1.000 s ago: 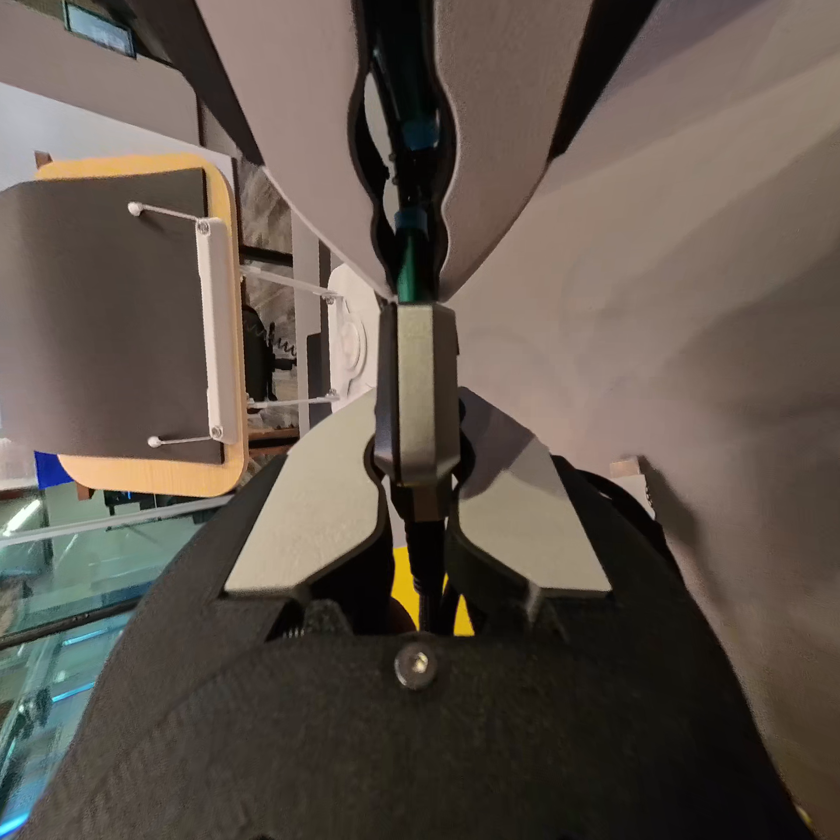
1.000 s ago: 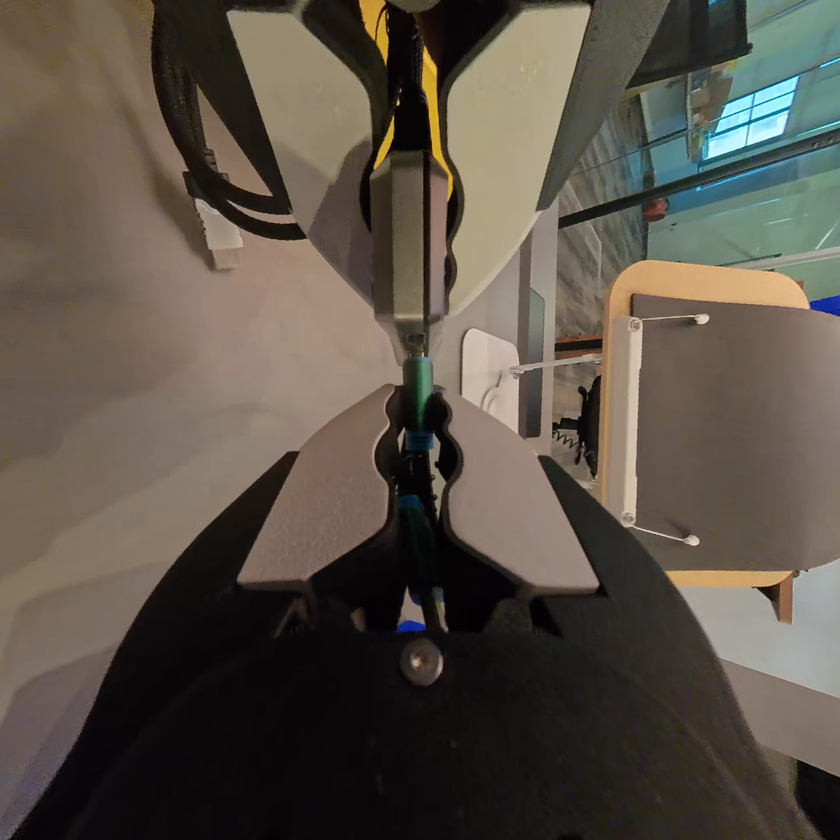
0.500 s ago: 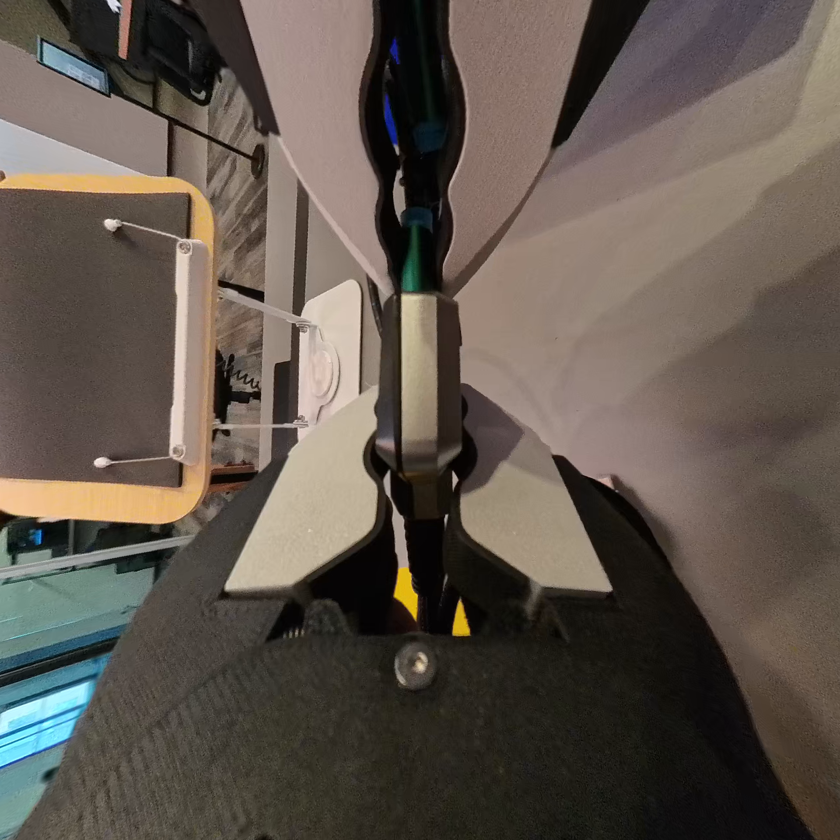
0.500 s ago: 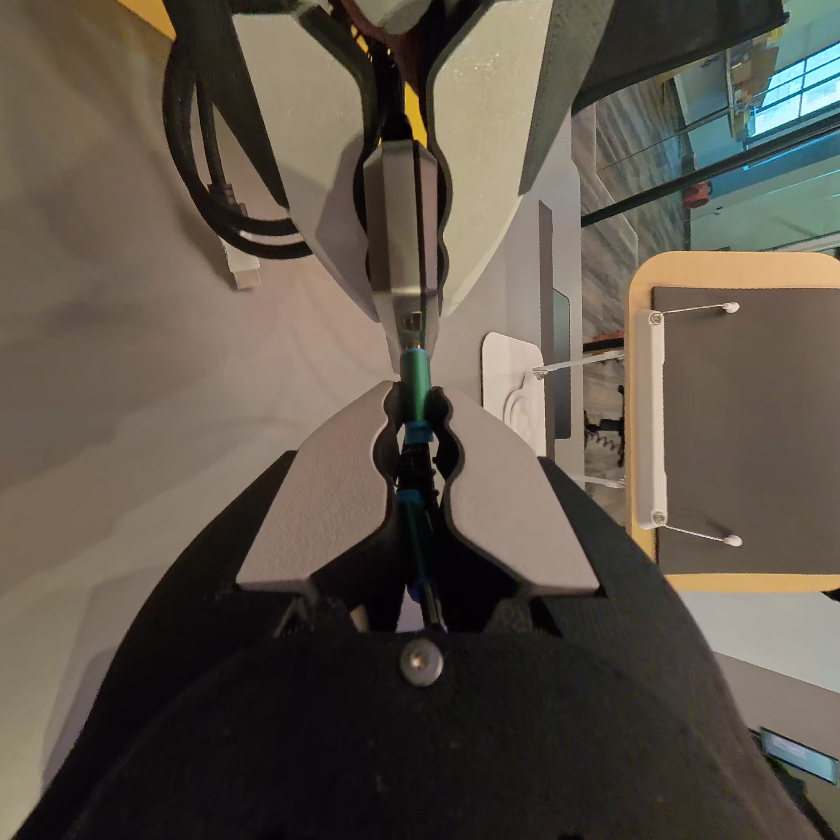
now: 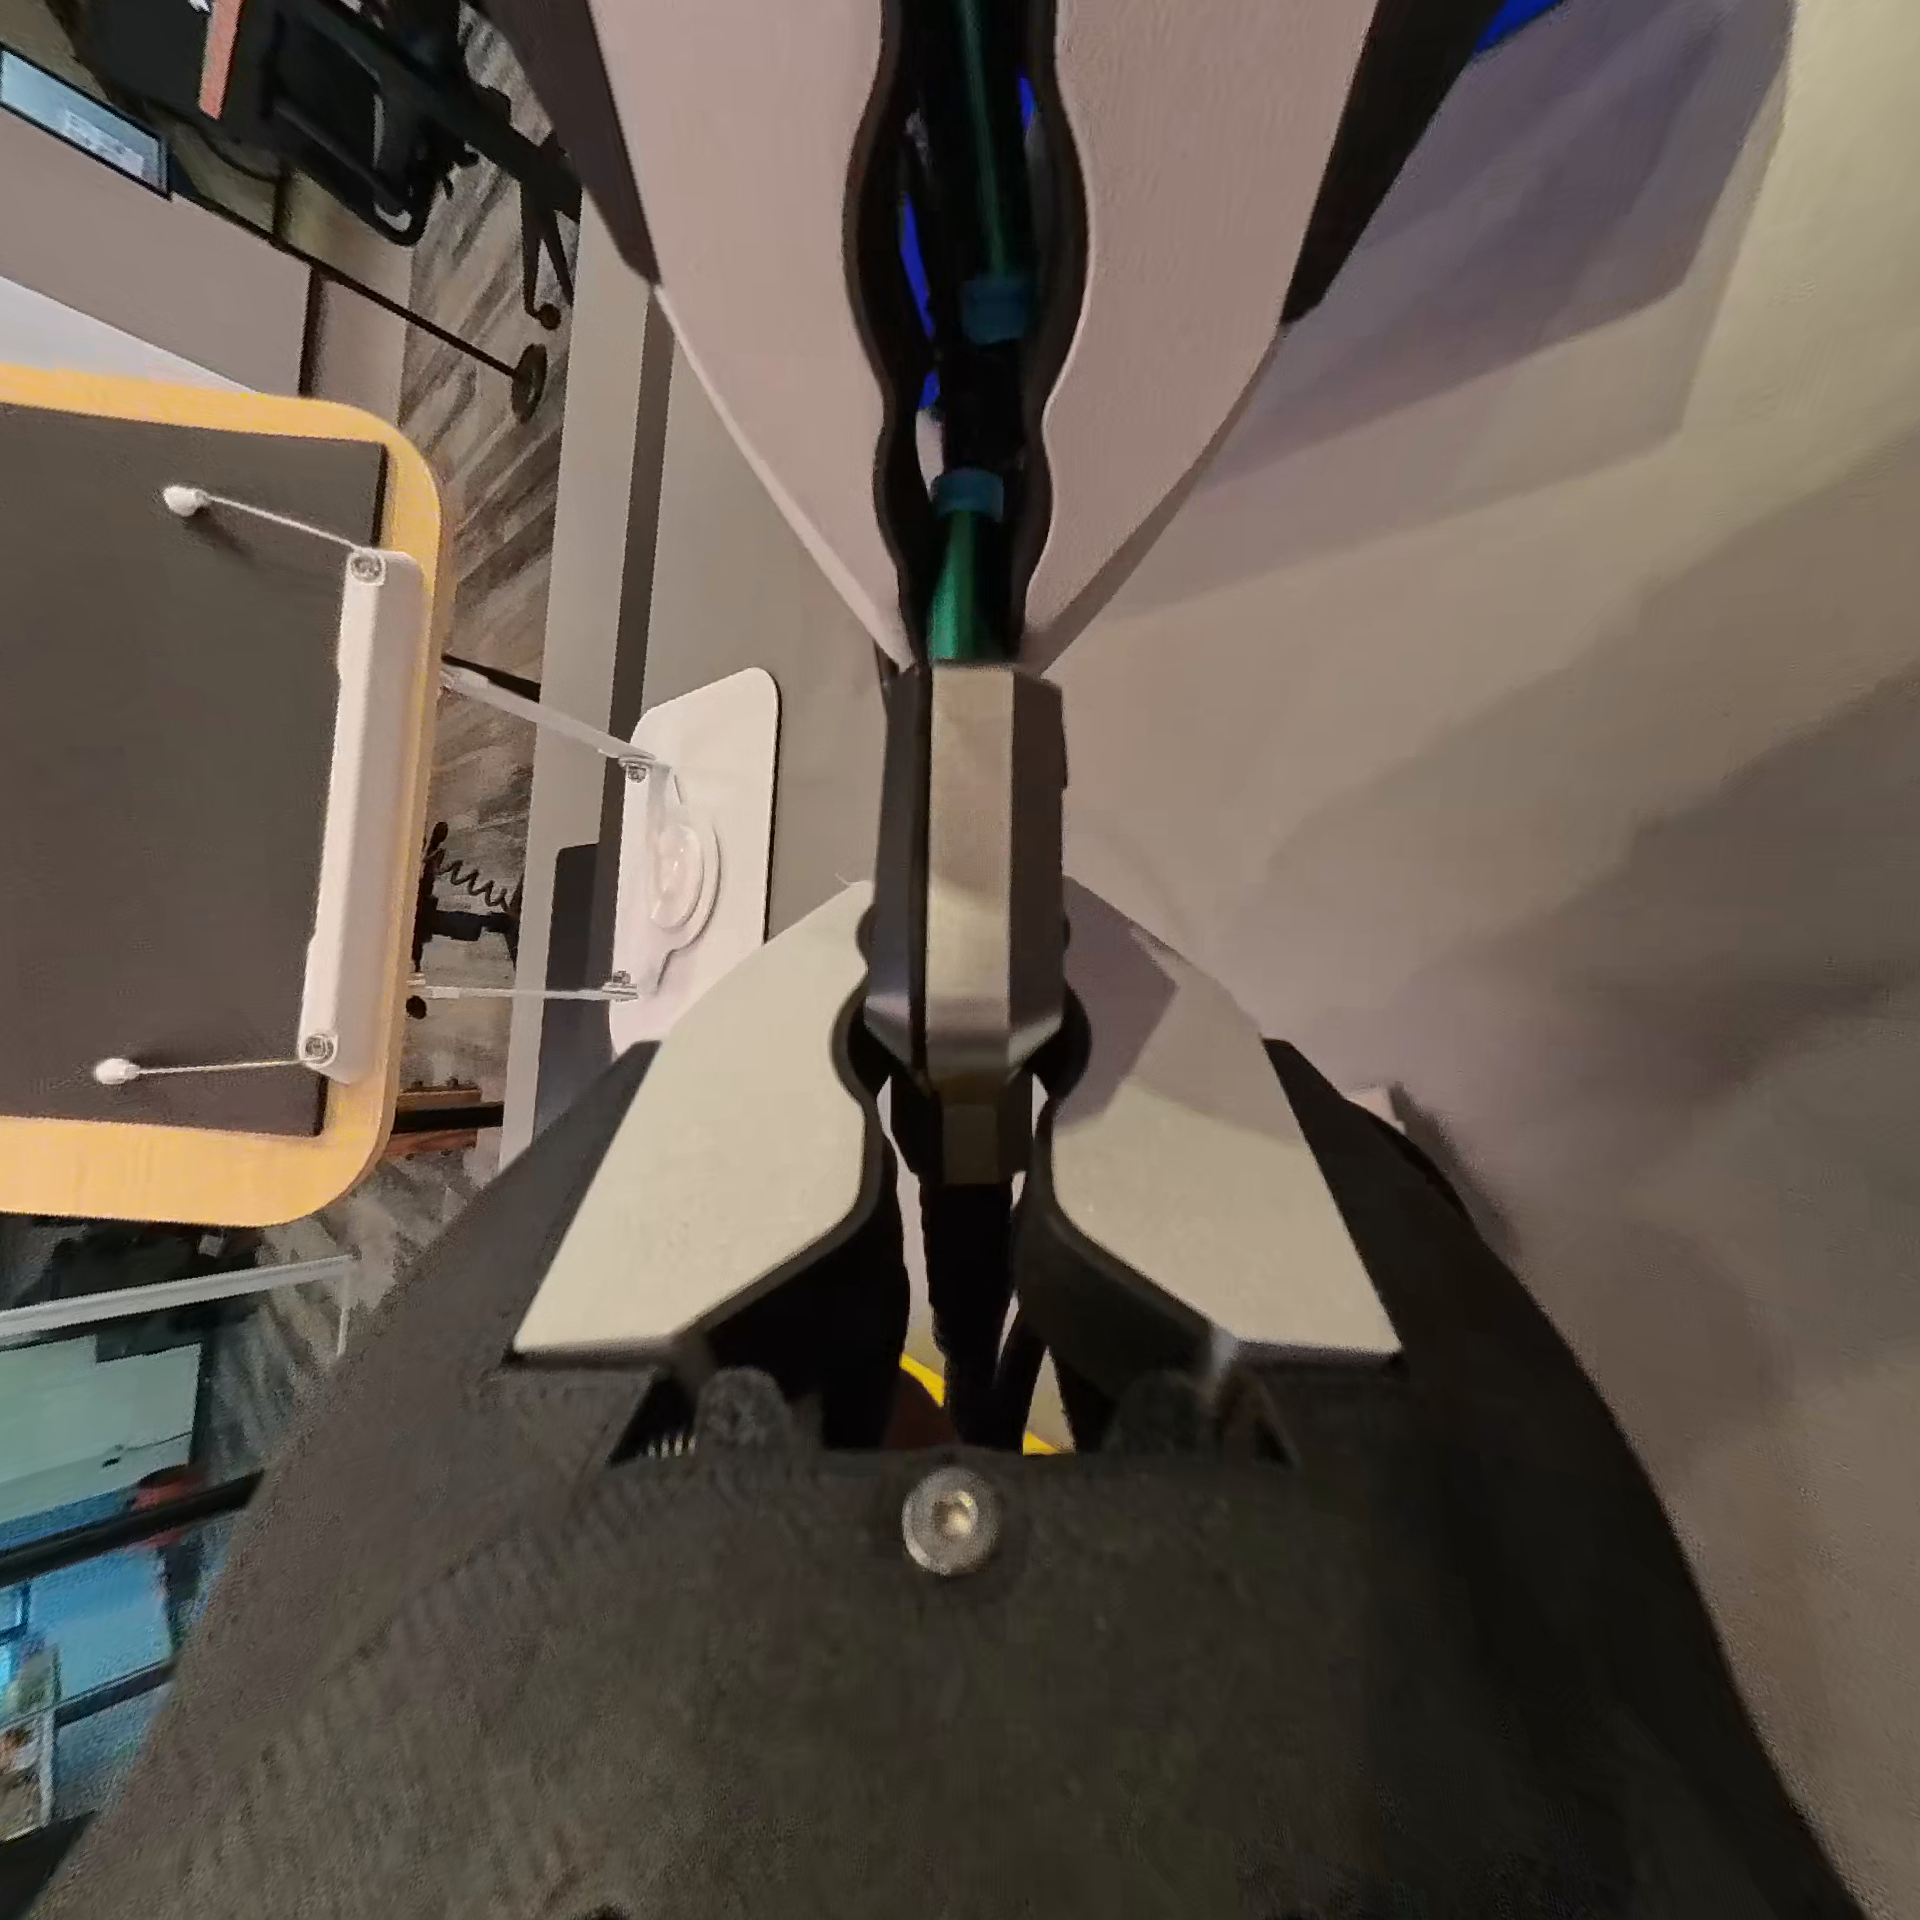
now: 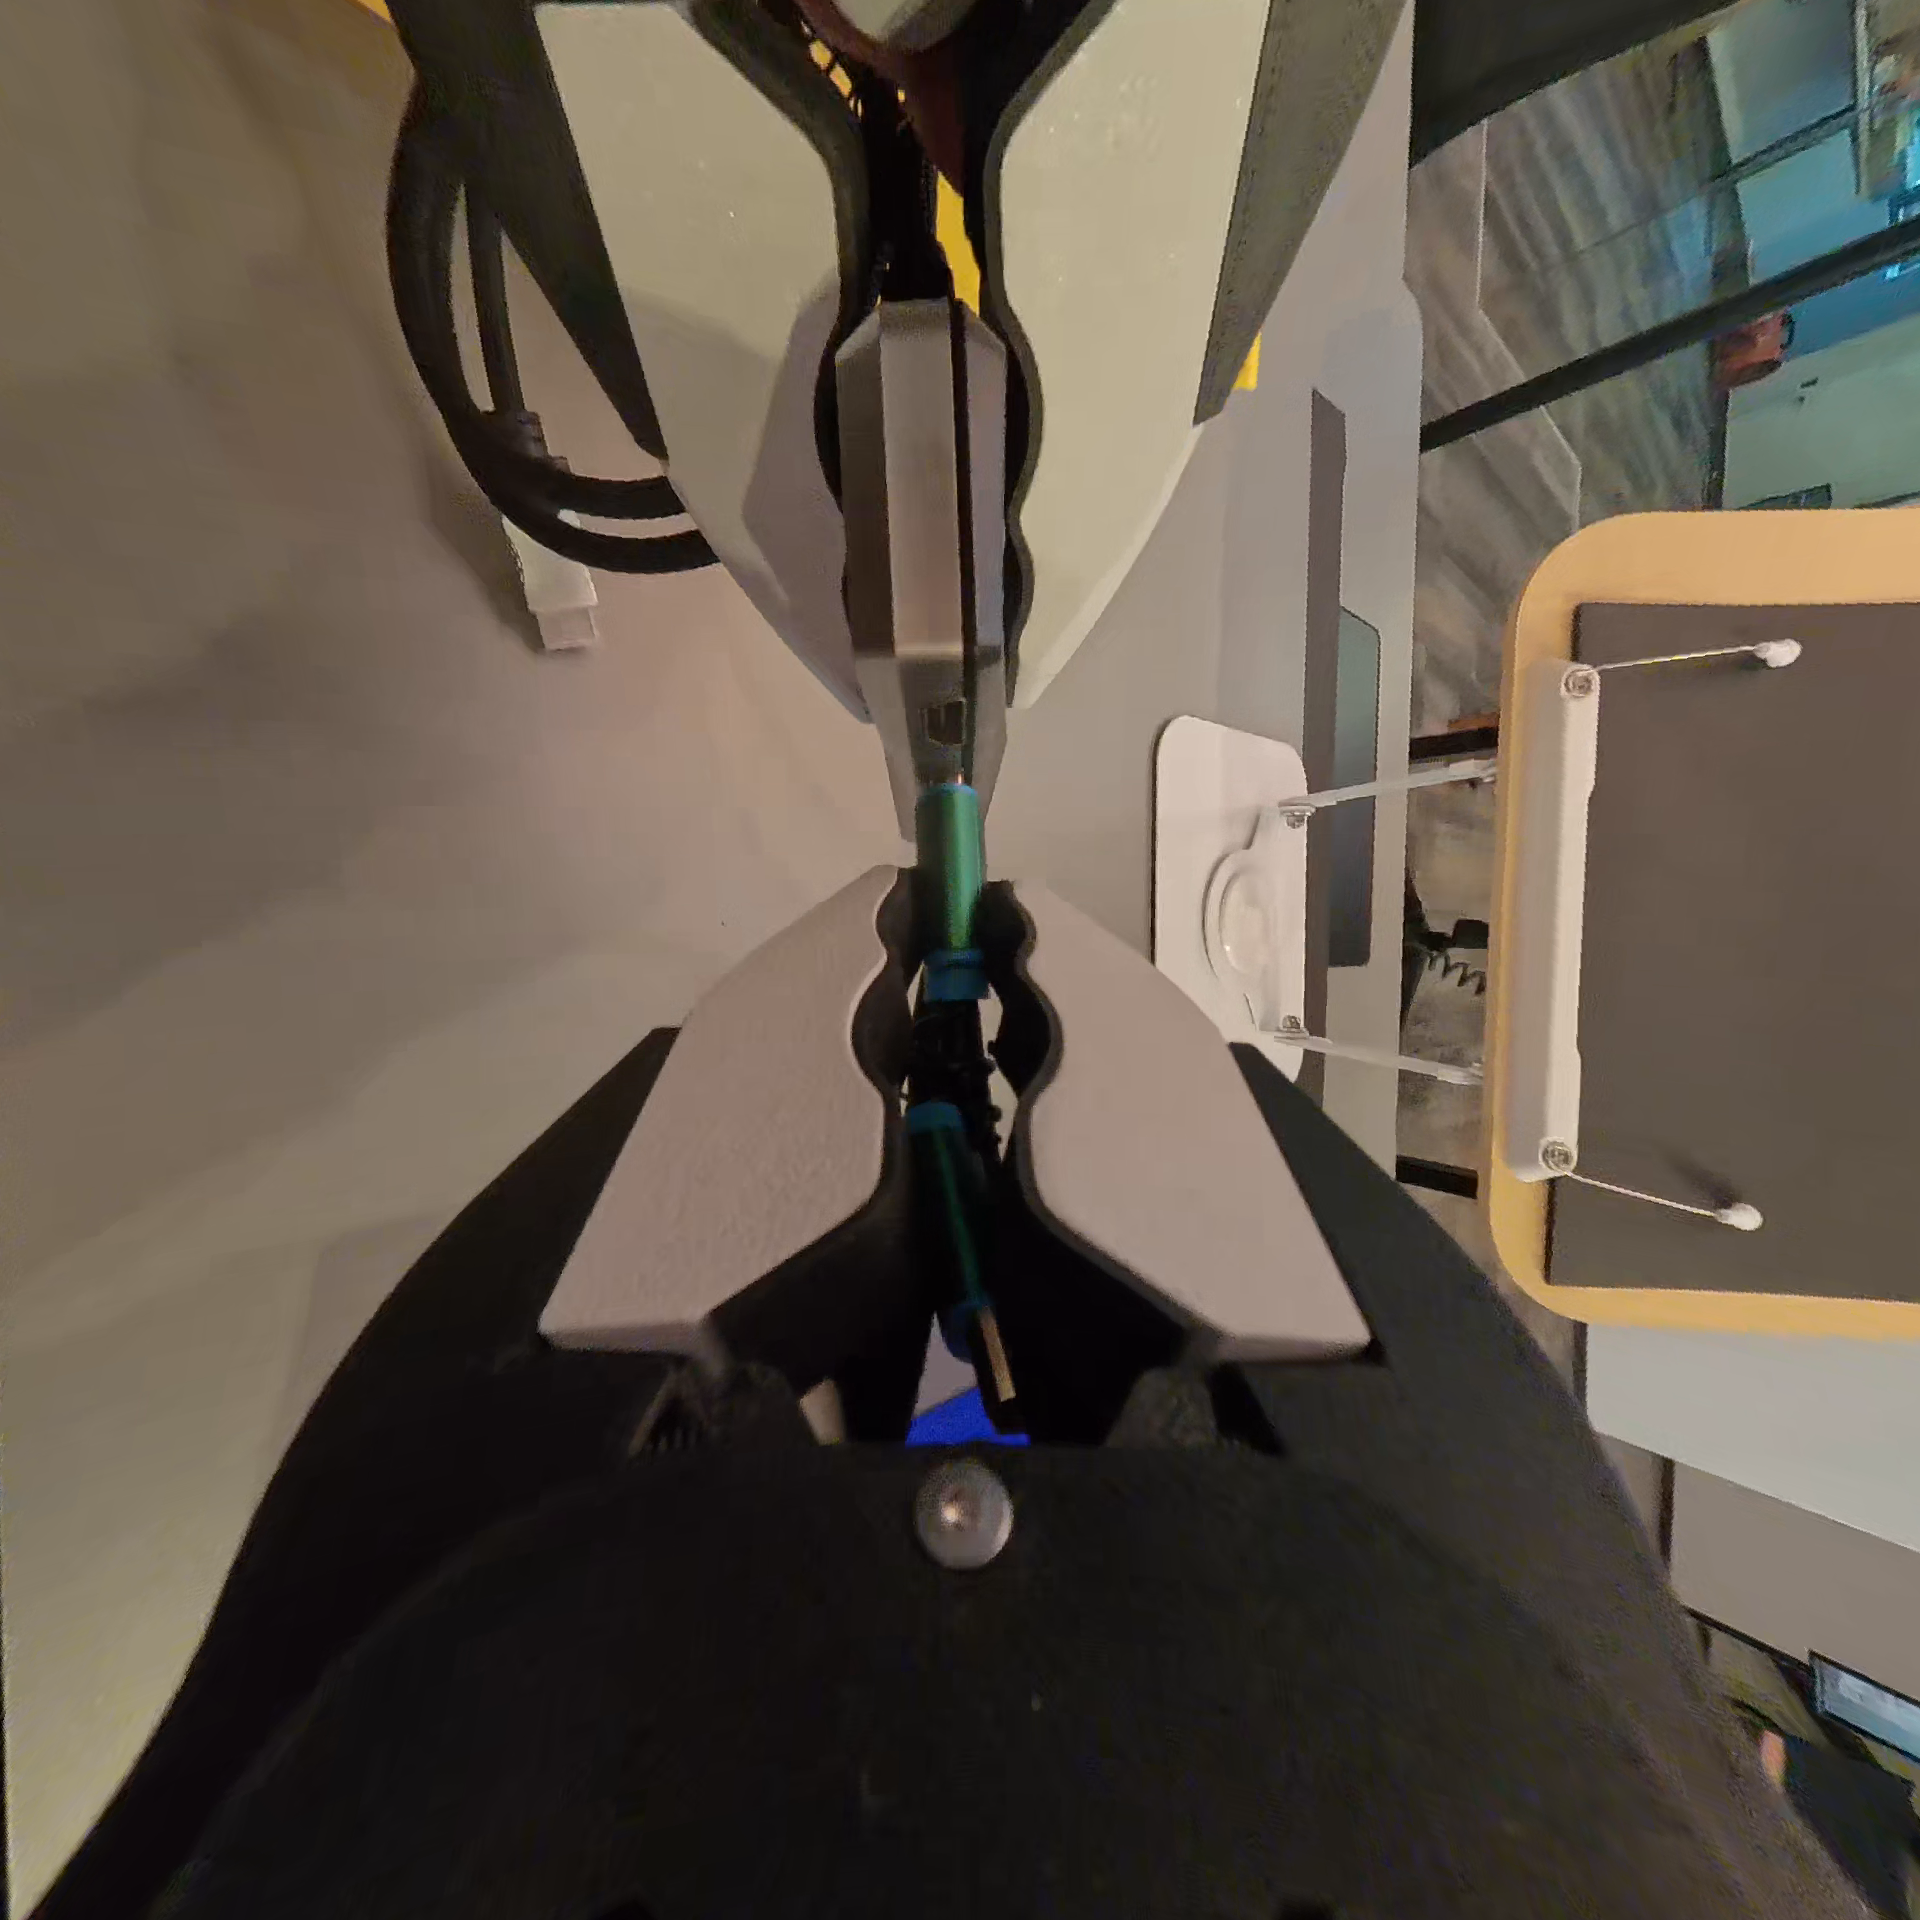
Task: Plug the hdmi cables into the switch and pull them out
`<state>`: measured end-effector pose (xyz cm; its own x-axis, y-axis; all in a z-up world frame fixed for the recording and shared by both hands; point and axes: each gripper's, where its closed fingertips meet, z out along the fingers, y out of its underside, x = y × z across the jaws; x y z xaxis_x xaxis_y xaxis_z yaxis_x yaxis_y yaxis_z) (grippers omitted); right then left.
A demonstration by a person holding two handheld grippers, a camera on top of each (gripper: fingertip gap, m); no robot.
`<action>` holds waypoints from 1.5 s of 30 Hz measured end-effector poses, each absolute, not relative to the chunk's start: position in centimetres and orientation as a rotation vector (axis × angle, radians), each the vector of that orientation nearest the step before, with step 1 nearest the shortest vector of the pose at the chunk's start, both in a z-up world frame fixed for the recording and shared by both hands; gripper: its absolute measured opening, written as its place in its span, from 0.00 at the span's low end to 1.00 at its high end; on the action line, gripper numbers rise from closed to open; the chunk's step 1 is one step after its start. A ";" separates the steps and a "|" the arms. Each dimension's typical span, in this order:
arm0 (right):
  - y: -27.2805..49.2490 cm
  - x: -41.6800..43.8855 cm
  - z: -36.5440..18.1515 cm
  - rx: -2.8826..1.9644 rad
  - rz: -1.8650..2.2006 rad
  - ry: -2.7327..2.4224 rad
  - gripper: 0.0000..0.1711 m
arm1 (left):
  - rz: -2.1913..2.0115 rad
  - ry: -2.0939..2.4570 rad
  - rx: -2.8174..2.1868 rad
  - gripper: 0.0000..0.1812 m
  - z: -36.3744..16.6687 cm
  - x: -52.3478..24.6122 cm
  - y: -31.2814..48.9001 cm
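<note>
No legible text, label or number on anything.

Greys, black and one flash of green

The switch (image 5: 971, 873) is showing dull metallic grey, the plug (image 6: 948, 868) bright green with teal bands, the cables (image 6: 488, 416) black. Gripper fingers (image 5: 717, 1164) are looking pale grey on black bodies. The chair (image 6: 1704, 935) is pairing light wood edging with a charcoal panel.

- The green plug's (image 6: 948, 871) metal tip lies against the grey switch (image 6: 914, 520), so how deep it sits cannot be told.
- The black cable (image 6: 457, 343) runs off the top edge.
- In the left wrist view, the right gripper's fingers (image 5: 748, 312) are cut off at the top.
</note>
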<state>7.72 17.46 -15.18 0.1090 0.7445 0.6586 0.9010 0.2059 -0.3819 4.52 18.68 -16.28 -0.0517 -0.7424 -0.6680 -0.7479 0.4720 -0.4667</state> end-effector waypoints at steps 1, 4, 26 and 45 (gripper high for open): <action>17.2 7.6 -15.0 -1.563 -0.208 -1.661 0.07 | -0.019 1.788 -1.268 0.13 -16.2 4.5 18.5; 16.6 7.3 -14.7 -1.550 0.023 -1.613 0.07 | -0.121 1.794 -1.272 0.12 -15.9 4.5 17.9; 14.9 28.2 -8.7 -2.186 0.130 -0.948 0.06 | 0.077 1.623 -1.381 0.13 -14.4 2.3 22.0; 11.3 40.1 -22.7 -2.809 0.601 -0.192 0.28 | 0.113 1.659 -1.372 0.13 -15.7 2.7 21.9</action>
<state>40.07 11.31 -22.68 0.9057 0.1822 -0.3828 0.0740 -0.9570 -0.2803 2.66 21.89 -15.70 0.0761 -0.7165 -0.6934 -0.8040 0.3672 -0.4677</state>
